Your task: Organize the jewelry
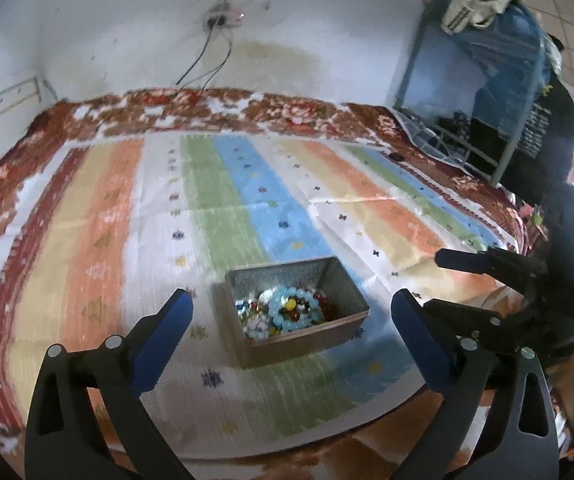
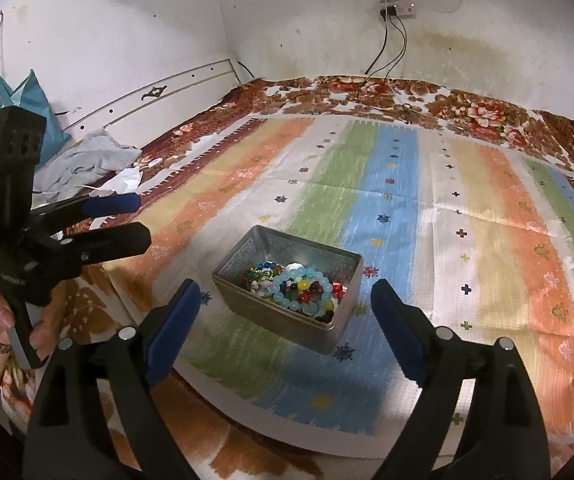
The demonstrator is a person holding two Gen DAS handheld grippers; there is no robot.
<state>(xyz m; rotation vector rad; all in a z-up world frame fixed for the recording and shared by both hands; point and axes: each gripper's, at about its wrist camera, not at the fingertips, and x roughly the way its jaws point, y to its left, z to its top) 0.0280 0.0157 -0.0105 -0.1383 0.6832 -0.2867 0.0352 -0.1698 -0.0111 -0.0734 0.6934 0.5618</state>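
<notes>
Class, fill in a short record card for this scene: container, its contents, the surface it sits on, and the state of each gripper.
Container: open rectangular metal tin, no lid in view
Contents: beaded jewelry, with a light blue bead bracelet on top
Surface: striped cloth over a floral blanket
Left gripper: open, holding nothing
Right gripper: open, holding nothing
</notes>
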